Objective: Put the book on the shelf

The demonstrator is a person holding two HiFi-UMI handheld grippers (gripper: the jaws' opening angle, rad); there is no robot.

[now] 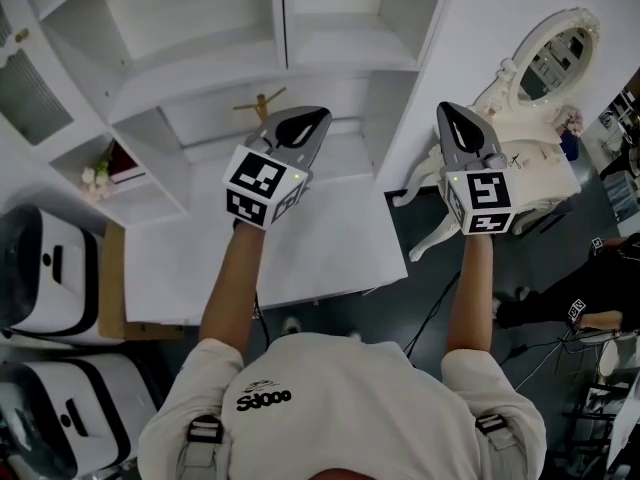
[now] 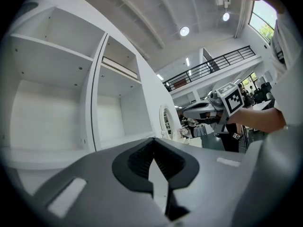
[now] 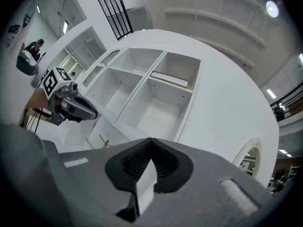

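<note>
A white shelf unit (image 1: 283,38) with open compartments stands ahead of me. A pale, flat book (image 3: 169,79) lies in the upper right compartment, and the left gripper view shows this book (image 2: 120,67) too. My left gripper (image 1: 318,116) is held level in front of the lower shelf, its jaws together and empty (image 2: 154,140). My right gripper (image 1: 447,110) hovers to the right, past the shelf's side panel, also shut with nothing in it (image 3: 150,140). Each gripper shows in the other's view, the right gripper (image 2: 189,109) and the left gripper (image 3: 92,112).
A small wooden cross-shaped piece (image 1: 262,103) stands on the lower shelf. A white desk top (image 1: 300,258) lies below my hands. A white vanity with an oval mirror (image 1: 552,63) stands at the right. Flowers (image 1: 97,178) and white-and-black machines (image 1: 50,268) are at the left.
</note>
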